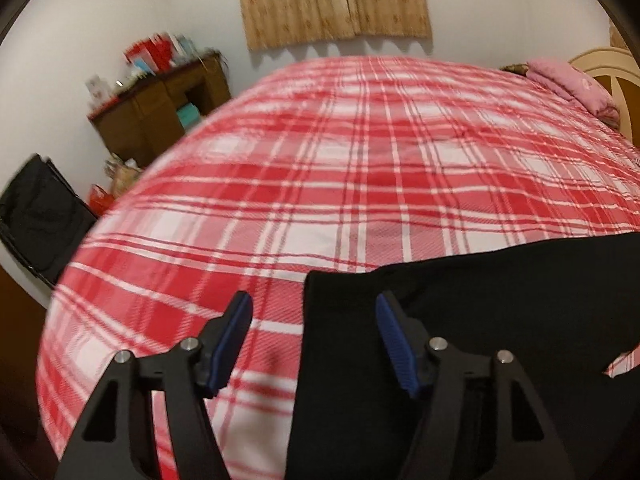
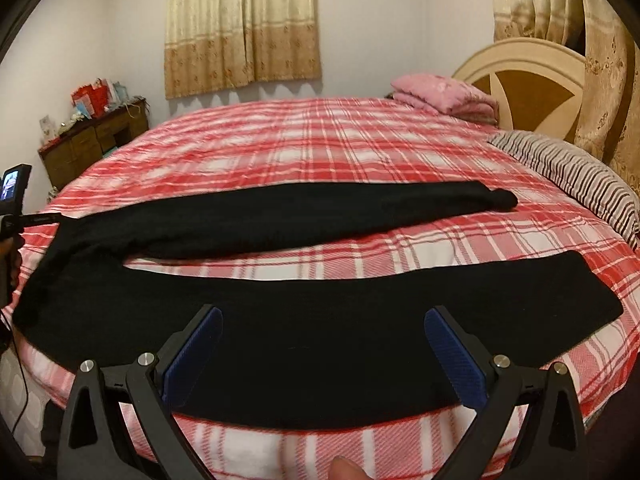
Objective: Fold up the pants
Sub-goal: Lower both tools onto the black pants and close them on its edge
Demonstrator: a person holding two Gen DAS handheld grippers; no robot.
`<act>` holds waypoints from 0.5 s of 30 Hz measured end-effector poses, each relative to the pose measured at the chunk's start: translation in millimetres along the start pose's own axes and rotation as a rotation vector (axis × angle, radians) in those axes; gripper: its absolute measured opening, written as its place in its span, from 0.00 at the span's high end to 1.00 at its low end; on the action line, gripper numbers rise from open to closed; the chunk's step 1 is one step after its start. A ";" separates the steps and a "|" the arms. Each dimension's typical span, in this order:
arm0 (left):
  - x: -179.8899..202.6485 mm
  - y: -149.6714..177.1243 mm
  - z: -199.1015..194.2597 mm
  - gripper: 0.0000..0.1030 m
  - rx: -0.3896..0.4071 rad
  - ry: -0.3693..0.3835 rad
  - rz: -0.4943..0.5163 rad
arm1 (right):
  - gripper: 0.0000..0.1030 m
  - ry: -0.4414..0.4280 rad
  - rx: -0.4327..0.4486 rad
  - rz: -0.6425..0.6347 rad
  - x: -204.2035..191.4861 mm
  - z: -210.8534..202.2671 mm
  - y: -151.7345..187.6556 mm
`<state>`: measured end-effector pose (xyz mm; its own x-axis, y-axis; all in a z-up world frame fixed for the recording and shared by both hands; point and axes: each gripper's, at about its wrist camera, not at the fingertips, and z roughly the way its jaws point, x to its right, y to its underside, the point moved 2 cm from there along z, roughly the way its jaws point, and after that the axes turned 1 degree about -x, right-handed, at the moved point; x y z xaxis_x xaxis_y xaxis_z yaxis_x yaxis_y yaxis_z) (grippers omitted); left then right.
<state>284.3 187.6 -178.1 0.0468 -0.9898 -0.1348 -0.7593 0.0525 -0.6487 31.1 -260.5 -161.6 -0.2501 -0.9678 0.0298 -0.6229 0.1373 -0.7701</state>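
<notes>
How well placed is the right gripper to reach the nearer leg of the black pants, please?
Probably well: the right gripper is open right above the nearer leg of the black pants, which lies flat on the plaid bedspread with nothing between.

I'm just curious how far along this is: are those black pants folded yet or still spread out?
Still spread out. The black pants lie flat on the plaid bed, both legs stretched apart.

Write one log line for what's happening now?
pants: flat, legs apart, unfolded | left gripper: open at waist | right gripper: open over near leg
</notes>
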 end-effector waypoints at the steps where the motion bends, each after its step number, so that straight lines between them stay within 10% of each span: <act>1: -1.9 -2.0 6.7 0.40 -0.014 0.003 0.003 | 0.01 0.011 -0.006 0.000 3.9 4.6 -2.3; 15: -8.8 -7.2 37.2 0.86 -0.108 0.126 0.021 | 0.01 0.064 -0.031 0.040 61.7 31.7 -48.4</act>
<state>313.5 200.9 -200.1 -0.0464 -0.9977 -0.0485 -0.8251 0.0656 -0.5612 69.3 -333.5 -142.7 -0.3218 -0.9459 0.0409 -0.6339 0.1832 -0.7514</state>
